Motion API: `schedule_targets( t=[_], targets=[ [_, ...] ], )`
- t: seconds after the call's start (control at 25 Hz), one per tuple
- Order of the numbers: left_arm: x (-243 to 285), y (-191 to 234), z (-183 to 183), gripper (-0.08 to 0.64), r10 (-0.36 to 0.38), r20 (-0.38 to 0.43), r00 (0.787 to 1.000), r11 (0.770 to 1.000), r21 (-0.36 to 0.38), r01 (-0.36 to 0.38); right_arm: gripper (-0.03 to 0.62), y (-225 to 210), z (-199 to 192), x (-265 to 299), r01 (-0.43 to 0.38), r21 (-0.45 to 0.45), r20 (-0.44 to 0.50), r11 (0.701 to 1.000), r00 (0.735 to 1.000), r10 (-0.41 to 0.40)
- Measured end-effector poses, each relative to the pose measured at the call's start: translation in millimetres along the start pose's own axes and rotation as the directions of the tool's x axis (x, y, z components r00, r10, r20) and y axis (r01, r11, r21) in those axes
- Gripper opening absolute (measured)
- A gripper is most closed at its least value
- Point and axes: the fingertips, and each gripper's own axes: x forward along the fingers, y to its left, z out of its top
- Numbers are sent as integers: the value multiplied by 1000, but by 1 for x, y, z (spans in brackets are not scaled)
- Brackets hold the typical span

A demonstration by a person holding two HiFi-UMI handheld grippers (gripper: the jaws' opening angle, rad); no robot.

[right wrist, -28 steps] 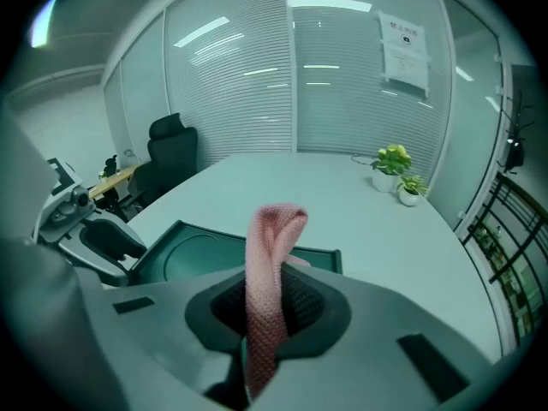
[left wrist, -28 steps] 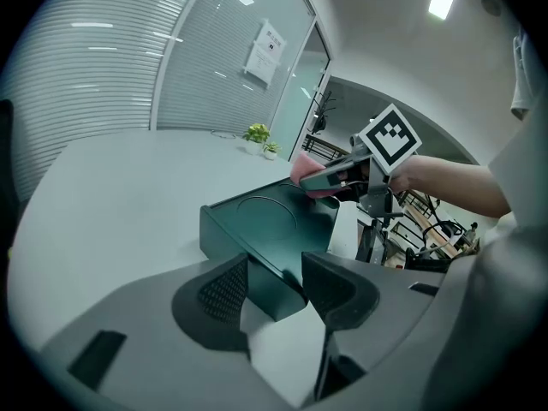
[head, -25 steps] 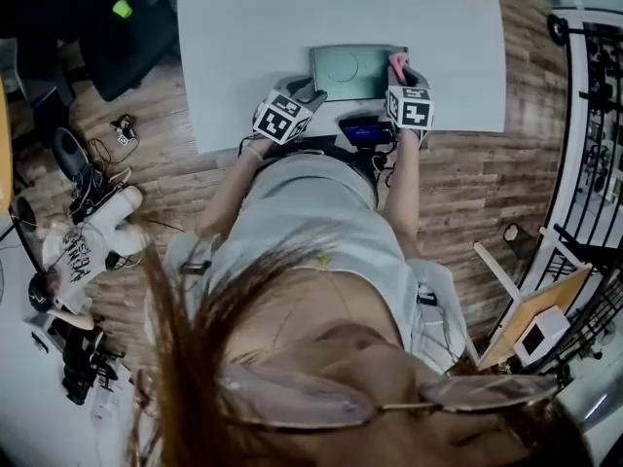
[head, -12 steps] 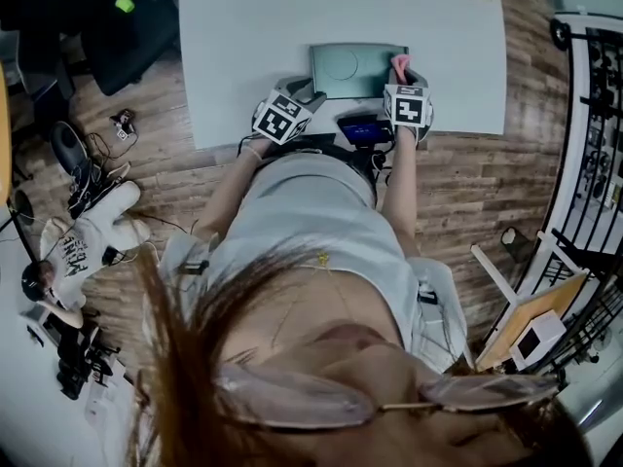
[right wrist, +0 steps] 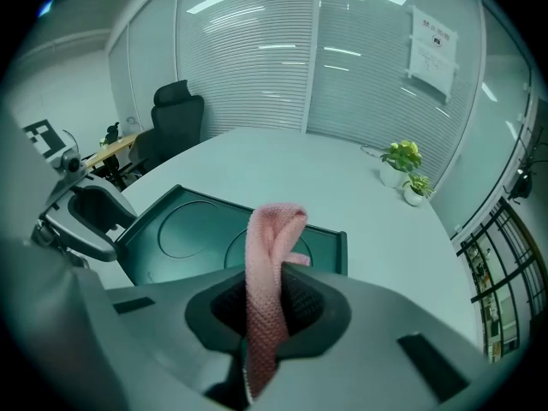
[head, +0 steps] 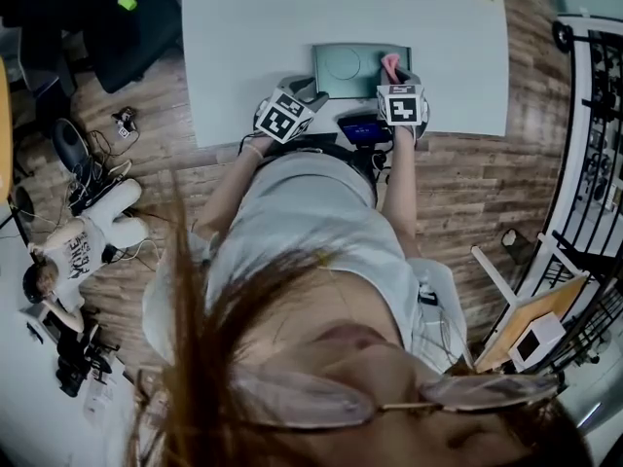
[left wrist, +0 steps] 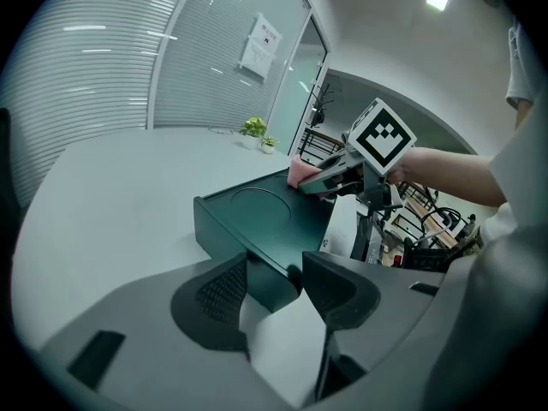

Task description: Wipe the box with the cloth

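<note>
Two hand-held grippers are working at the near edge of the pale worktop (head: 282,17). At the left of the head view, my left hand-held gripper (head: 310,93) sits at the near left corner of the dark green box (head: 347,66). Its own view shows the jaws set wide with that corner between them, and both pads look pressed against the box's walls. The box lies flat in mid-frame, just inside the worktop's edge, with a round recess in its top. Moving right, the pink cloth (head: 391,64) stands at the box's right end. My right hand-held gripper (right wrist: 270,294) is clamped on it, and the folded end loops up above the jaws. Whether the cloth touches the box, I can't tell. At the far right of the right gripper view, small potted plants (right wrist: 402,157) stand on the worktop.
</note>
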Motion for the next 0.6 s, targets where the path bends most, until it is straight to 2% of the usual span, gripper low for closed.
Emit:
schedule_targets(
  t=[0.24, 0.4, 0.6],
  targets=[
    [0, 0, -1, 204, -5, -9, 1000, 1000, 3, 5, 40, 15, 4, 2, -79, -36, 10, 996, 997, 79],
    [2, -1, -1, 204, -11, -8, 1000, 1000, 0, 11, 40, 21, 5, 4, -92, -69, -2, 993, 996, 92],
    [1, -2, -1, 204, -16, -10, 1000, 1000, 5, 16, 38, 34, 9, 2, -118, -24, 19, 993, 993, 119]
  ],
)
